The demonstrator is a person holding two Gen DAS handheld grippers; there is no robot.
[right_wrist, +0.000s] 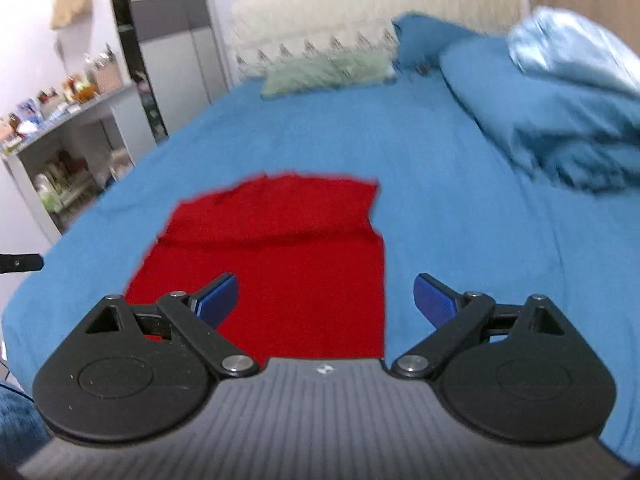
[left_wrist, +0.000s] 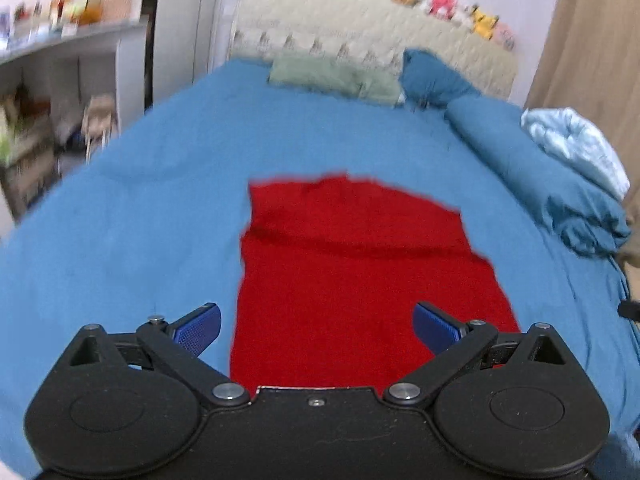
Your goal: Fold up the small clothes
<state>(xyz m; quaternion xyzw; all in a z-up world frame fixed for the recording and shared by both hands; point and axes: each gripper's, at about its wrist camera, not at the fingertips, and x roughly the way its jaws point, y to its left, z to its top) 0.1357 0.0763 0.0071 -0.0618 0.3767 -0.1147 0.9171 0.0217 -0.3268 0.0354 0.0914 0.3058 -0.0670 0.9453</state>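
A red garment point(left_wrist: 360, 272) lies flat on the blue bedsheet point(left_wrist: 140, 208), with a fold crease across its far part. It also shows in the right wrist view point(right_wrist: 280, 256). My left gripper point(left_wrist: 316, 326) is open and empty, held over the garment's near left edge. My right gripper point(right_wrist: 326, 298) is open and empty, held over the garment's near right edge. The garment's near hem is hidden behind both gripper bodies.
A green pillow point(left_wrist: 336, 76) and a blue pillow point(left_wrist: 432, 76) lie against the cream headboard point(left_wrist: 360, 28). A rolled blue duvet point(left_wrist: 540, 184) with a light blue blanket point(left_wrist: 576, 148) lies along the right. Shelves point(left_wrist: 44, 92) stand at left. The left gripper's tip point(right_wrist: 20, 263) pokes in.
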